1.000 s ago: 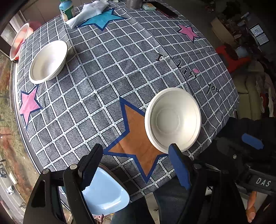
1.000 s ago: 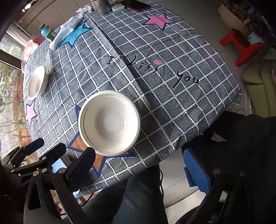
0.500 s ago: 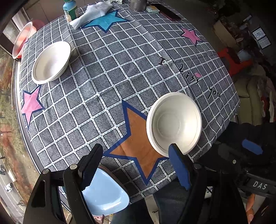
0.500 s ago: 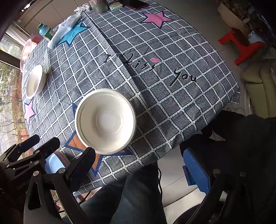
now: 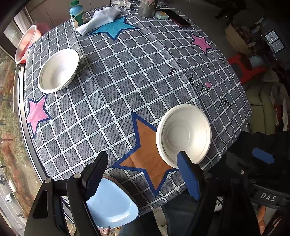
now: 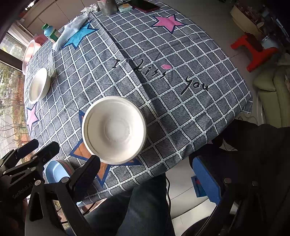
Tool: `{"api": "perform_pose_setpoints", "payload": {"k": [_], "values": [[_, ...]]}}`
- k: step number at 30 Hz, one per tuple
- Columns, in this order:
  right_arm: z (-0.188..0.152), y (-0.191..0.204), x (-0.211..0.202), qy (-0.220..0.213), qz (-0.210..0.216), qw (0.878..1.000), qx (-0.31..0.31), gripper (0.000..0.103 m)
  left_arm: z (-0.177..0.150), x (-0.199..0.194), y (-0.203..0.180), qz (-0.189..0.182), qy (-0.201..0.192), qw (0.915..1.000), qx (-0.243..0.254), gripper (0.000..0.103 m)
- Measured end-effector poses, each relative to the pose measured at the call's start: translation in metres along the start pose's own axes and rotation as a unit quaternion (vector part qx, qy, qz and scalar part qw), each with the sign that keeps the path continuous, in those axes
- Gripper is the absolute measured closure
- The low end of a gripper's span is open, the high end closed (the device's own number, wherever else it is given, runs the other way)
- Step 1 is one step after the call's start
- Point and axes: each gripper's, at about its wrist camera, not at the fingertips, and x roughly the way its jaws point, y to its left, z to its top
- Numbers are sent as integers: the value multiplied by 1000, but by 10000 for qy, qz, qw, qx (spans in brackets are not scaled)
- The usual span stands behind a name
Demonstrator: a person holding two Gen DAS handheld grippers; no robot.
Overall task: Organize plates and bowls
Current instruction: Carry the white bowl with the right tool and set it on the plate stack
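A white bowl [image 5: 184,134] sits near the front edge of the round table, partly on an orange star; it also shows in the right wrist view [image 6: 114,128]. A second white bowl [image 5: 58,70] sits at the far left of the table, seen too in the right wrist view [image 6: 39,87]. A pink plate [image 5: 24,43] leans at the table's far left edge. My left gripper [image 5: 143,174] is open and empty, held above the table's front edge just short of the near bowl. My right gripper [image 6: 145,172] is open and empty, off the table's front edge.
The table has a grey checked cloth [image 5: 126,76] with stars. At the back stand a green-capped bottle [image 5: 77,12], a white cloth [image 5: 101,18], a grey cup [image 5: 147,7] and a dark phone [image 5: 178,17]. A light blue chair seat [image 5: 110,205] sits under the front edge.
Both grippers have pulled back and up a little from the table, so the near bowl sits lower in the left view. Both stay open. No bowl has moved.
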Motion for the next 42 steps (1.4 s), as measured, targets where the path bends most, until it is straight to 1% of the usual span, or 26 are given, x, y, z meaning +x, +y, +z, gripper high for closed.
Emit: {"api": "perform_pose_setpoints", "payload": {"k": [9, 15, 19, 24, 31, 42], "values": [[0, 5, 6, 102, -43, 9999, 25, 0, -2, 0, 11, 27, 11, 9999, -127, 22], [1, 6, 14, 257, -56, 9996, 70, 1, -2, 2, 19, 38, 41, 9997, -235, 22], [3, 2, 18, 366, -4, 9992, 166, 0, -2, 3, 22, 29, 46, 9996, -280, 22], [3, 4, 22, 475, 171, 9985, 204, 0, 0, 5, 24, 34, 79, 9994, -328, 22], [6, 8, 25, 523, 202, 9983, 129, 1, 1, 6, 28, 45, 81, 9992, -399, 22], [10, 13, 23, 428, 95, 9990, -107, 0, 2, 7, 36, 74, 51, 9982, -588, 22]]}}
